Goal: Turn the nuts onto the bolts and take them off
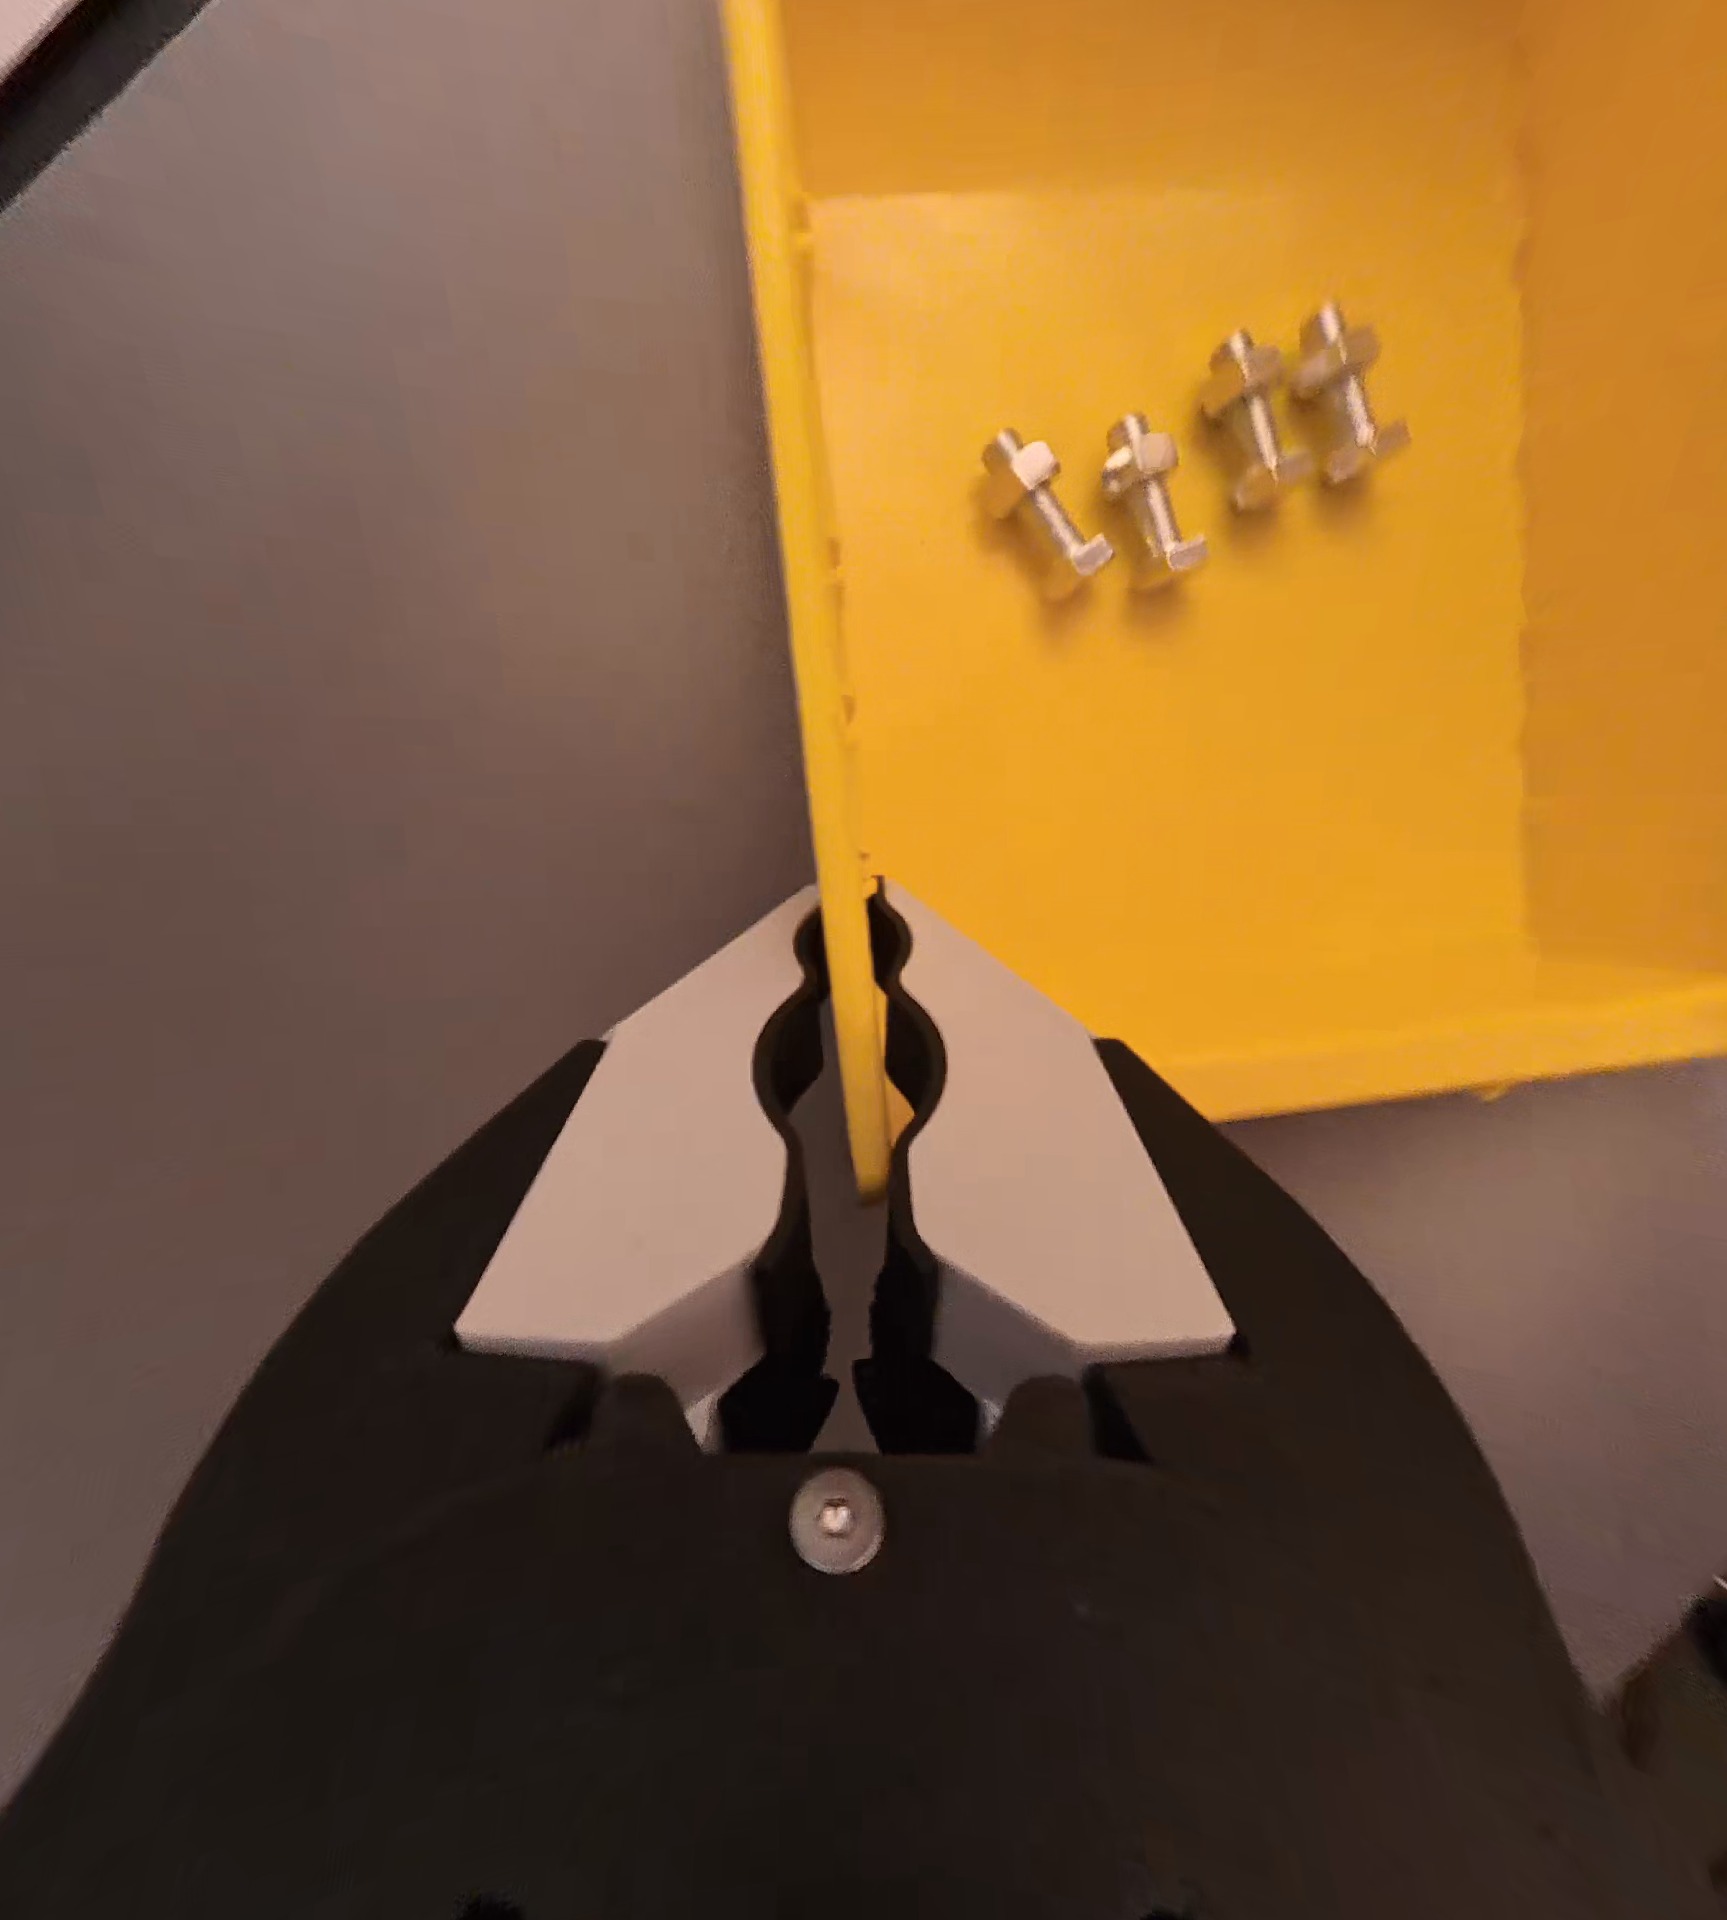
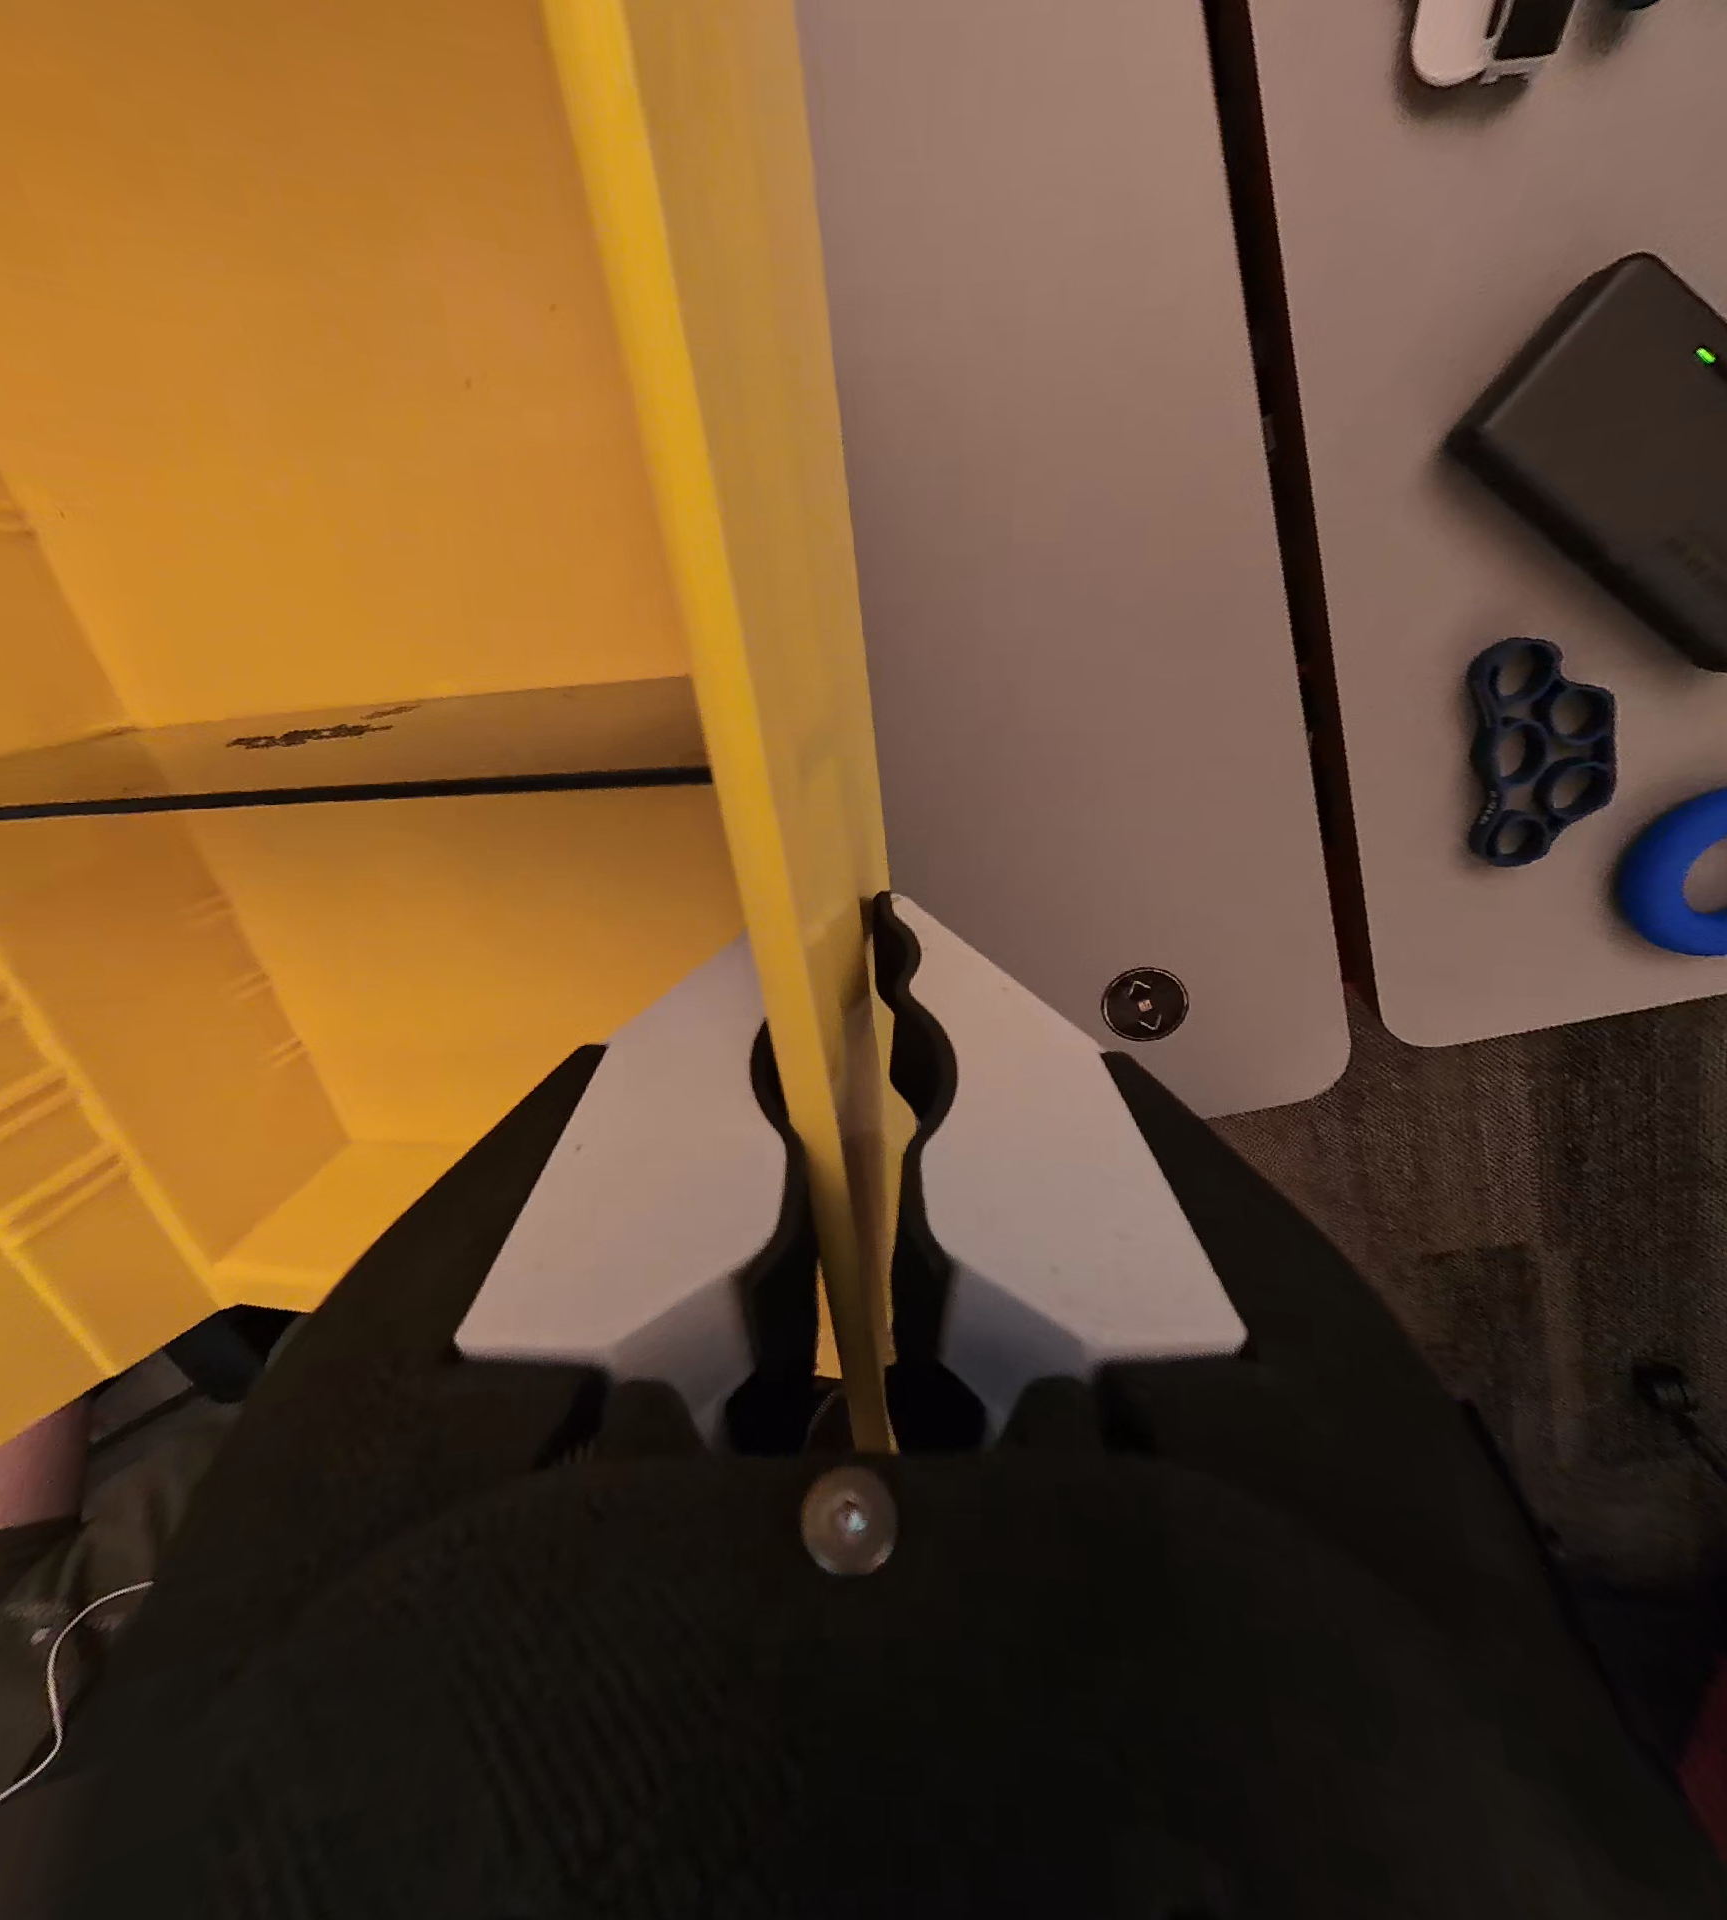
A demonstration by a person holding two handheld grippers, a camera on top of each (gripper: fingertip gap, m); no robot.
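Nearest in the left wrist view, the left gripper [image 1: 843, 914] pinches the thin side wall of a yellow bin [image 1: 1202, 831], jaws narrowed onto the rim. In the right wrist view, the right gripper [image 2: 864, 914] clamps another wall of the same yellow bin [image 2: 319, 416] the same way, the wall running deep between its fingers. Both tools hold the bin rather than any fastener.

Farther in, on the bin's floor, four silver bolts [image 1: 1191, 457] lie in a loose row, close together, each with a nut [image 1: 1025, 462] threaded on near its tip. So the nuts appear turned on, and taking them off seems yet to come. Each bolt lies flat, its long axis slanting from upper left to lower right, head at the lower right.

Beyond the bin lies a grey table [image 2: 1046, 520] carrying a black box [image 2: 1648, 457] and a blue ring [image 2: 1721, 868].
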